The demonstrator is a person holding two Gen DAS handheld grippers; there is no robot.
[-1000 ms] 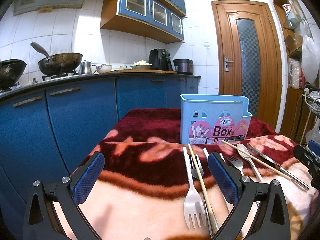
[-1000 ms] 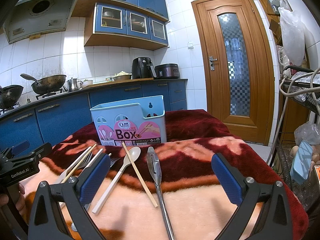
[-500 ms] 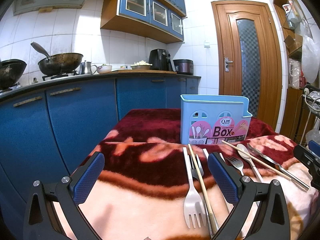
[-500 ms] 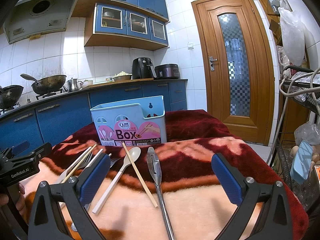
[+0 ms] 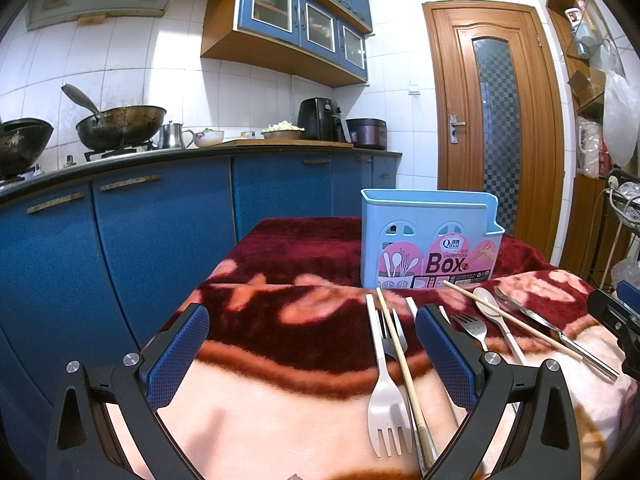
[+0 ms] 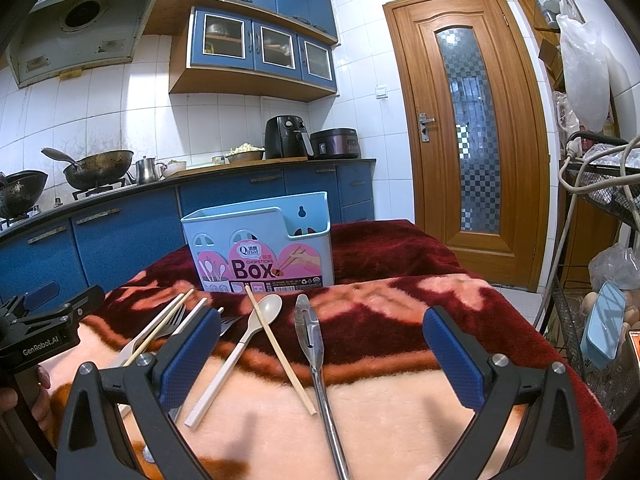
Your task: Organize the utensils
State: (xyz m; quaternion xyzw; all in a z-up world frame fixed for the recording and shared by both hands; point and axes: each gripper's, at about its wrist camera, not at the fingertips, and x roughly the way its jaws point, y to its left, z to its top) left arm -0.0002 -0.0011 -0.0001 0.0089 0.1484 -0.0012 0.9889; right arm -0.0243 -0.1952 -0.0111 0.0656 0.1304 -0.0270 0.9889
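between the wide-open, empty jaws of the left gripper (image 5: 312,350) lie a white fork (image 5: 386,396) and chopstick (image 5: 402,368); right gripper (image 6: 316,354), equally spread and empty, frames the knife (image 6: 316,354); utensil box (image 6: 260,250) stands beyond.

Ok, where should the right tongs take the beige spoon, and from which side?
Grip the spoon on its straight white handle, below where the chopstick crosses its neck. Come from above with the open right tongs straddling the handle: it lies flat on the blanket, and the handle's lower end looks clear.
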